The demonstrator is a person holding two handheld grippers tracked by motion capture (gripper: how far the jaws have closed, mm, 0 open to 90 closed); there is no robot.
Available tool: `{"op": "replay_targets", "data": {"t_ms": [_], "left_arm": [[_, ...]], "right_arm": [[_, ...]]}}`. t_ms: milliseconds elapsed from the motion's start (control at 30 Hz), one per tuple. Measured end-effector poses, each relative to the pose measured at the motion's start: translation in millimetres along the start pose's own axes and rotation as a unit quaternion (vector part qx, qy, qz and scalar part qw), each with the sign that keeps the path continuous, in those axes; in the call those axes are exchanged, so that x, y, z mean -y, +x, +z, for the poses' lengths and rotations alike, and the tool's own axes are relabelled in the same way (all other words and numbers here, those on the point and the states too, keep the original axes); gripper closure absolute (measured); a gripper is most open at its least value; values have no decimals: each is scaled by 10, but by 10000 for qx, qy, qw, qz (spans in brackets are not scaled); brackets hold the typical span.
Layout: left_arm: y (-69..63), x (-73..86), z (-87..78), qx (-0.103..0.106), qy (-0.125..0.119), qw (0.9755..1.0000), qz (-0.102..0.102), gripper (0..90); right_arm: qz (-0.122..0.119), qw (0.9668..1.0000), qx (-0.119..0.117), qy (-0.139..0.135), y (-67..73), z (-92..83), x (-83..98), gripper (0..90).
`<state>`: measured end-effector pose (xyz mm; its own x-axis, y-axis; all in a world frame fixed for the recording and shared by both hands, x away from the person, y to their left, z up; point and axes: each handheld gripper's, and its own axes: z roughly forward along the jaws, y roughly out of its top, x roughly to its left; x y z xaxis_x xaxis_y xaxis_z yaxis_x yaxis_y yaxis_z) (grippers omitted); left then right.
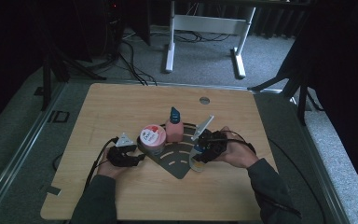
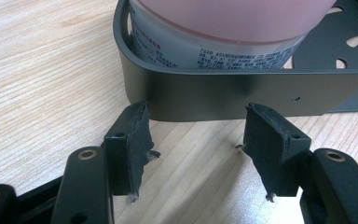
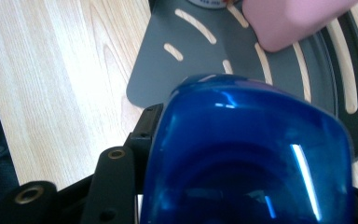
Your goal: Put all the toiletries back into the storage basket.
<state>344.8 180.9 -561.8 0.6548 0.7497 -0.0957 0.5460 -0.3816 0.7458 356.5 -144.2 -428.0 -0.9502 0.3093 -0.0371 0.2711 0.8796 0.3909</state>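
right tongs (image 3: 242, 186) behind blue cap (image 3: 251, 154)

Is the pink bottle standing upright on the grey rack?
Yes, upright: the pink bottle stands on the grey rack, its dark cap pointing up.

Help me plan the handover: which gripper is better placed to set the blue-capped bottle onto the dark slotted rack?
Right. The right gripper already grips the blue-capped bottle at the rack edge. The left gripper has open, empty jaws at the rack's far corner, beside the jar.
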Motion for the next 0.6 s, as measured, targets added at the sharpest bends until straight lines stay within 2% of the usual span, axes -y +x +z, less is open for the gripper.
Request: {"op": "replay_targets", "data": {"t_ms": [600], "left_arm": [[1,0,1,6,-8,10000,-11,409]], "right_arm": [[-24,9999,-72,-94,32,84,-222,550]]}}
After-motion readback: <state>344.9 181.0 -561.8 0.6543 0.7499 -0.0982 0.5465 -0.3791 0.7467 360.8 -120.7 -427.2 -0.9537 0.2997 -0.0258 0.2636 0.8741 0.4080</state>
